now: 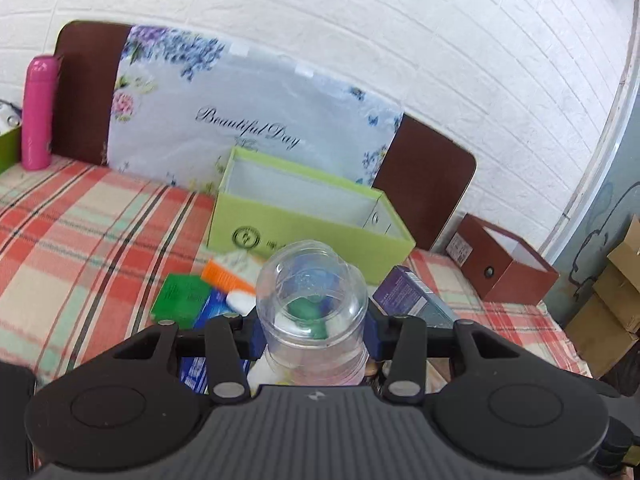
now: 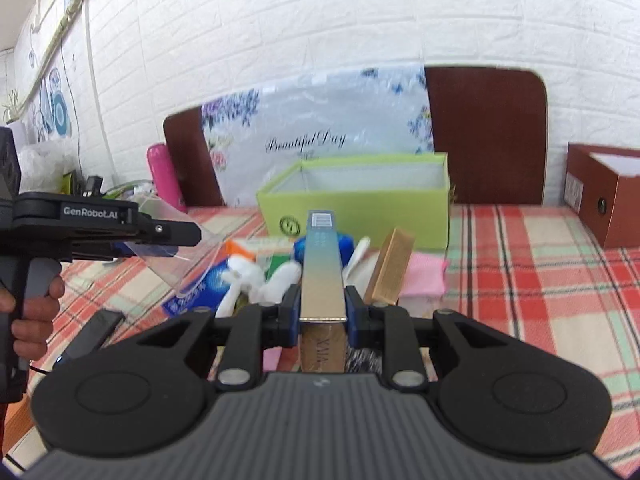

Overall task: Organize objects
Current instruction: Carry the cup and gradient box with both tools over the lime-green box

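Nearest me, my left gripper [image 1: 312, 330] is clenched on a clear plastic bottle [image 1: 312, 304], and my right gripper [image 2: 322, 312] grasps a long slim box [image 2: 322, 268], both held above the plaid tablecloth [image 1: 80, 240]. Beyond lies a clutter of small packets [image 2: 248, 276]. Farther still stands the open green box [image 1: 308, 216], with a brown box [image 1: 506, 268] to its right.

A white brick wall [image 1: 400, 40] fills the background from nine to three o'clock. Against it leans a dark brown board [image 2: 486, 132], fronted by a floral plastic-wrapped panel [image 1: 248, 116] printed "Beautiful Day", at twelve o'clock. A red, green and cream plaid tablecloth [image 1: 72, 240] covers the table. At three o'clock in the left wrist view, stacked cardboard boxes [image 1: 612, 312] sit beyond the table edge. Wall decals [image 2: 56, 108] show at nine o'clock in the right wrist view.
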Demonstrator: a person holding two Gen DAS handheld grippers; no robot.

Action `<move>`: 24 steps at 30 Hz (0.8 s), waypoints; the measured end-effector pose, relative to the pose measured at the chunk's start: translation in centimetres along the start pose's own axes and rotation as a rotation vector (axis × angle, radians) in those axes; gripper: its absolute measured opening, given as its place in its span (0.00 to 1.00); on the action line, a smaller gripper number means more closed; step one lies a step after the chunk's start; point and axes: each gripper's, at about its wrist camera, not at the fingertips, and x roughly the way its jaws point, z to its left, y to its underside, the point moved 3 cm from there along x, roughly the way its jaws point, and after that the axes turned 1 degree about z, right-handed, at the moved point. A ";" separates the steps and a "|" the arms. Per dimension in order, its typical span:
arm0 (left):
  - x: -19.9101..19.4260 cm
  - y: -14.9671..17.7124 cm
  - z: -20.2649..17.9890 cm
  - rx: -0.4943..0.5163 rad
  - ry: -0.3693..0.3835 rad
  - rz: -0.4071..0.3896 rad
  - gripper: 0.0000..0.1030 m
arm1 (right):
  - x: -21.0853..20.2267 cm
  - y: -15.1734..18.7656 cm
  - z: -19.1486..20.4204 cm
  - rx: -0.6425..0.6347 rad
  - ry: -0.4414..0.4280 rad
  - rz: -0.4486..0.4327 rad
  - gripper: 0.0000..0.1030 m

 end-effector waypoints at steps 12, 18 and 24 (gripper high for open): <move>7.7 -7.5 1.0 -0.033 -0.003 -0.057 0.46 | 8.0 -4.7 -2.0 -0.038 0.027 -0.031 0.21; 12.8 -11.2 1.7 -0.052 -0.005 -0.070 0.47 | 15.2 -7.8 -3.5 -0.094 0.008 0.002 0.21; 17.2 -12.6 3.0 -0.055 -0.043 -0.056 0.47 | 21.6 -9.4 -4.4 -0.179 0.002 0.058 0.21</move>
